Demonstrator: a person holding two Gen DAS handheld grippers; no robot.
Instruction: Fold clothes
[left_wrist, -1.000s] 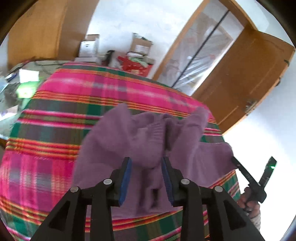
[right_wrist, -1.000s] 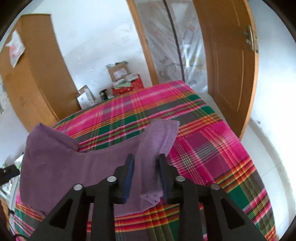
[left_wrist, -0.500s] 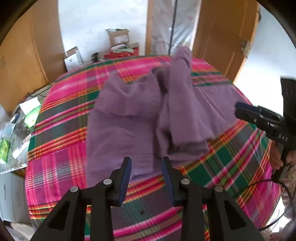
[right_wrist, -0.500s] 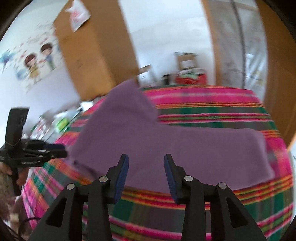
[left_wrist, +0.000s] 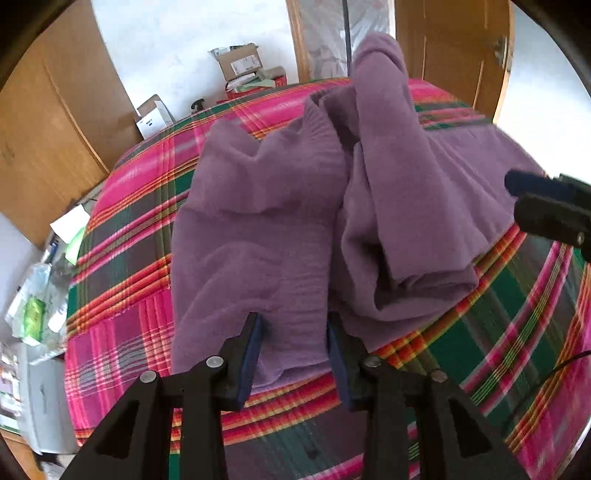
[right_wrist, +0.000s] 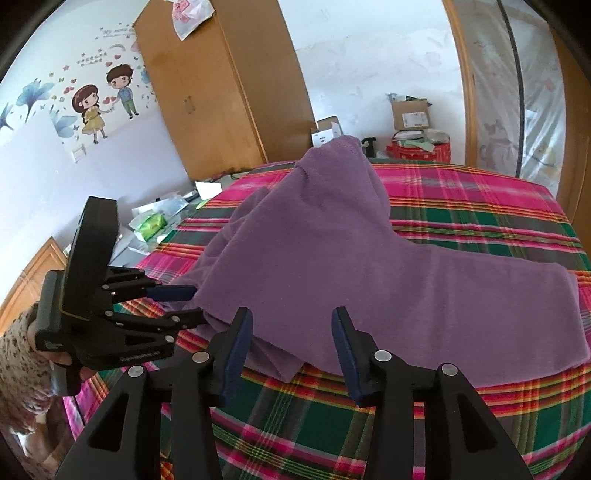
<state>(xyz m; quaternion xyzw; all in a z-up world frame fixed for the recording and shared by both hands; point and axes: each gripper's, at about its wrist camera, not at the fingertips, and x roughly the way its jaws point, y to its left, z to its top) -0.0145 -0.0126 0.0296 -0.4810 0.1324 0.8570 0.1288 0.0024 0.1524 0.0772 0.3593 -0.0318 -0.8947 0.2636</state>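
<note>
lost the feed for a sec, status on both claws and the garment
Left claw open over near hem. Right claw open, empty. Purple garment bunched on plaid bedcover, unfolded. Nothing in the way.

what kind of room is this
Most likely a bedroom in a home: a bed under a plaid cover, a tall wooden wardrobe, and cartoon wall stickers. A purple garment lies on the bed.

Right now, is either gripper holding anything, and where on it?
Nothing held. Left gripper and right gripper are both open, at the near edge of the purple garment on the plaid bedspread.
</note>
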